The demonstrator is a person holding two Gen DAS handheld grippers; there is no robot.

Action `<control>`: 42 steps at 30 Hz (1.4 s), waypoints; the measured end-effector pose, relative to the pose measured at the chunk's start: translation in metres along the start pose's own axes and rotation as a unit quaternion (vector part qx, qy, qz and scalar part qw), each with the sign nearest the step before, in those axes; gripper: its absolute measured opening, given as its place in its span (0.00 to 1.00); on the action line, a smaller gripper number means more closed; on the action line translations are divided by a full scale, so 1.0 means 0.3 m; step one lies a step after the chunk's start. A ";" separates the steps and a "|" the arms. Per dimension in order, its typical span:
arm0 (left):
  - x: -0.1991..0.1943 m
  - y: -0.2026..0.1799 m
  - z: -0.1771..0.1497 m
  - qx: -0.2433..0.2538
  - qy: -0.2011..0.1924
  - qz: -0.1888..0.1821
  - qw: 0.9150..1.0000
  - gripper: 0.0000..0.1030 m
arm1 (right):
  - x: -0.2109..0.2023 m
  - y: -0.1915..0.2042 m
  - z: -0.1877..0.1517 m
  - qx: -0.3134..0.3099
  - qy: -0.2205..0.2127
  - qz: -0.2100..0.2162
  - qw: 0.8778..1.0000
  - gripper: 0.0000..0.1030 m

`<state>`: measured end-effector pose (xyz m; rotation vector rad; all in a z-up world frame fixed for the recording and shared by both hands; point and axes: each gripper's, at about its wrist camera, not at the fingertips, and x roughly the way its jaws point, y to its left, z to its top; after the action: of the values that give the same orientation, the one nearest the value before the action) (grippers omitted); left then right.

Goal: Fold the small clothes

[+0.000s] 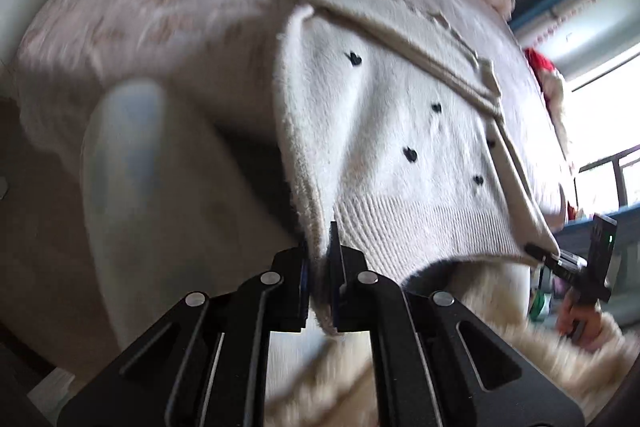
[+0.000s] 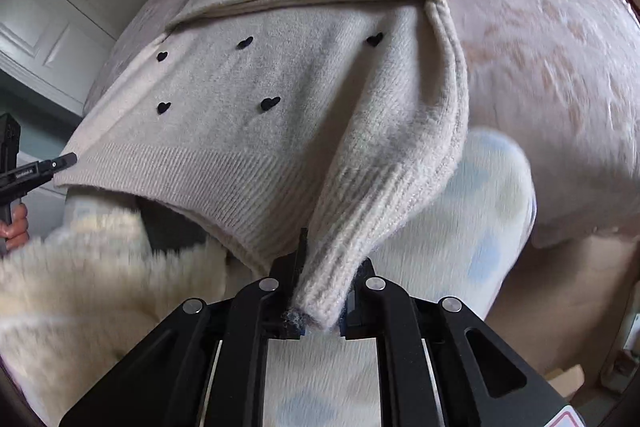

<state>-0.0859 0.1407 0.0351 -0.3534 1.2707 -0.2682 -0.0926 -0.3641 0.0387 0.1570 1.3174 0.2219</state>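
A small cream knitted sweater (image 1: 400,131) with black hearts lies on the pink bedspread (image 1: 160,7), its ribbed hem hanging over the bed's near edge. My left gripper (image 1: 320,267) is shut on the hem's left corner. My right gripper (image 2: 328,279) is shut on the hem's right corner. The sweater (image 2: 260,99) shows its sleeves folded across the top in the right wrist view. The right gripper (image 1: 552,259) also shows in the left wrist view, and the left gripper (image 2: 60,161) shows at the left edge of the right wrist view.
The bedspread (image 2: 540,27) covers a wide bed. The person's fluffy cream sleeve (image 2: 80,287) and pale blue-patterned trousers (image 2: 460,227) are close below the hem. White cabinets (image 2: 52,7) stand at left. A red-and-white item (image 1: 548,75) lies at the bed's right edge, by a window.
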 end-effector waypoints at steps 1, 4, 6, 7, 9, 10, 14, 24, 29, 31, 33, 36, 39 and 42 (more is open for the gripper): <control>-0.004 -0.001 -0.025 0.000 0.006 -0.001 1.000 0.06 | 0.001 -0.012 -0.038 0.022 0.007 0.012 1.000 0.10; -0.036 -0.013 -0.066 0.014 0.007 0.003 1.000 0.06 | -0.008 -0.017 -0.090 0.046 0.007 0.031 0.998 0.10; -0.064 -0.013 -0.040 0.010 -0.001 0.000 1.000 0.06 | -0.029 -0.020 -0.060 0.048 -0.004 0.035 0.998 0.10; -0.082 -0.016 -0.001 0.007 -0.012 -0.004 1.000 0.06 | -0.049 -0.016 -0.037 0.046 -0.015 0.035 0.998 0.10; -0.108 -0.036 0.083 0.002 -0.042 -0.018 0.999 0.06 | -0.101 -0.032 0.064 0.045 -0.059 0.036 0.997 0.10; -0.117 -0.046 0.148 0.005 -0.063 -0.023 0.998 0.06 | -0.124 -0.048 0.123 0.051 -0.083 0.039 0.994 0.10; -0.093 -0.132 0.416 0.037 -0.129 -0.014 0.991 0.06 | -0.155 -0.145 0.453 0.087 -0.179 0.065 0.978 0.10; 0.379 -0.192 1.021 -0.001 -0.193 0.114 0.975 0.38 | 0.166 -0.369 0.981 0.227 -0.236 0.043 0.944 0.38; 0.360 -0.073 1.009 -0.048 -0.209 0.070 0.974 0.76 | 0.079 -0.372 0.904 0.217 -0.294 0.034 0.930 0.66; 0.325 -0.065 0.976 -0.042 -0.223 0.050 0.973 0.84 | 0.102 -0.358 0.915 0.183 -0.272 0.005 0.945 0.67; 0.351 -0.066 0.984 -0.027 -0.200 0.037 0.979 0.84 | 0.160 -0.351 0.944 0.162 -0.242 -0.020 0.956 0.67; 0.439 -0.087 1.013 -0.008 -0.152 0.042 0.987 0.84 | 0.239 -0.349 0.981 0.156 -0.222 -0.044 0.962 0.67; 0.532 -0.113 1.025 0.013 -0.119 0.062 0.991 0.69 | 0.305 -0.353 1.016 0.165 -0.204 -0.072 0.962 0.67; 0.592 -0.136 1.037 0.037 -0.082 0.088 0.992 0.44 | 0.289 -0.350 1.041 0.161 -0.215 -0.098 0.958 0.67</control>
<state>0.2622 0.0687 -0.0258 -0.1952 1.1182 -0.1324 0.2379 -0.4405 0.0084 0.3293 0.9182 -0.1926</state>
